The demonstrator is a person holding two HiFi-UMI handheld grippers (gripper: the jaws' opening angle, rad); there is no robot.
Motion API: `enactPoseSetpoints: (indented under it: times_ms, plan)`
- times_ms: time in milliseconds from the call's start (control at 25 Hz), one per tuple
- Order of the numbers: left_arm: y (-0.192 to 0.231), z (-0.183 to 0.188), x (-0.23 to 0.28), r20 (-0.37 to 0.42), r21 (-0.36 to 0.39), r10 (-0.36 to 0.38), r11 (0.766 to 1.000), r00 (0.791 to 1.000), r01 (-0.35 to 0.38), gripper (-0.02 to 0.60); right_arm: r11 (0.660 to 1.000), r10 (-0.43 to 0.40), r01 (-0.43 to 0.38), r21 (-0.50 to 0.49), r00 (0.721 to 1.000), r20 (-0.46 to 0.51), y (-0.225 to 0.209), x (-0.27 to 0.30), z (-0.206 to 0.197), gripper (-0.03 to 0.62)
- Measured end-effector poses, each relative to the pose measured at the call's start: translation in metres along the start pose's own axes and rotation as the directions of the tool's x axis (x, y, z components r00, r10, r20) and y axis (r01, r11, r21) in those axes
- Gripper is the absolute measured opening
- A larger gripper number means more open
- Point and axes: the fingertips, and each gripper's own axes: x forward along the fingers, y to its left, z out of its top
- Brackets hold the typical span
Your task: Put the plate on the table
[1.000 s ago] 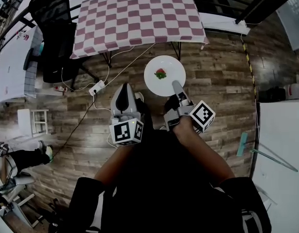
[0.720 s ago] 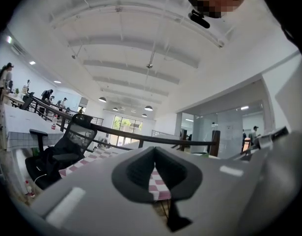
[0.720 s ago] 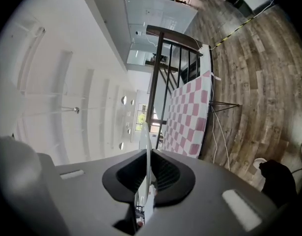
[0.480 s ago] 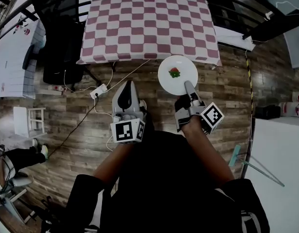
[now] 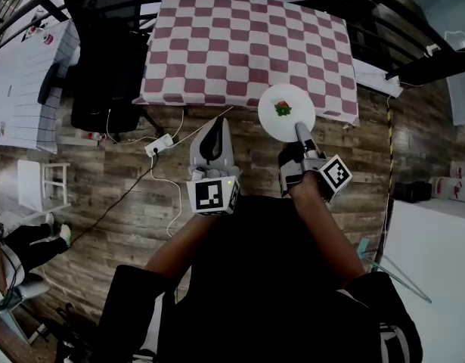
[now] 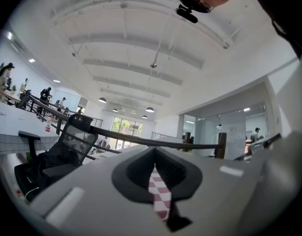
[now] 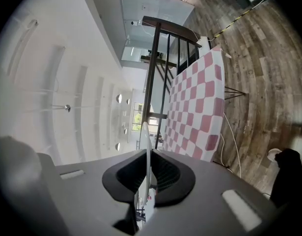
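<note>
In the head view the table (image 5: 247, 44) stands at twelve o'clock, with the chair (image 5: 100, 59) beside it at ten. The plate (image 5: 274, 123) sits at one o'clock, across the table's near edge toward its right end. A bit of food (image 5: 283, 109) lies on it, and its near rim is between the jaws of the right gripper (image 5: 299, 129). The left gripper (image 5: 215, 127) is at eleven, short of the table, above the floor (image 5: 103, 203). A power strip (image 5: 160, 145) lies on the floor at the left gripper's nine o'clock.
</note>
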Motion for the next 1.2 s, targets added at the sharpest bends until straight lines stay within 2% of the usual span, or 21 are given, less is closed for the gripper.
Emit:
enactPoseSetpoints:
  times_ms: [320,640,1080,1200]
  plan:
    - [0.018,-0.002,0.034,-0.041,-0.057,-0.032,0.998,0.999,0.03,0.009,0.997,0.012,-0.015,-0.076,1.0,-0.029,0.02,0.039,-0.022,0.02]
    - [0.018,-0.008,0.053,-0.051,-0.076,-0.052,0.996,0.997,0.048,0.009,0.998,-0.028,0.025,-0.064,0.999,-0.046,0.012,0.048,-0.028,0.02]
    - [0.0,-0.007,0.067,-0.063,-0.1,-0.091,0.991,0.994,0.085,0.009,0.997,-0.038,0.035,-0.063,0.998,-0.045,0.01,0.048,-0.026,0.02]
    - [-0.001,-0.015,0.075,-0.093,-0.103,-0.091,0.991,0.992,0.081,0.009,0.997,-0.046,0.043,-0.056,0.998,-0.052,0.006,0.051,-0.027,0.02]
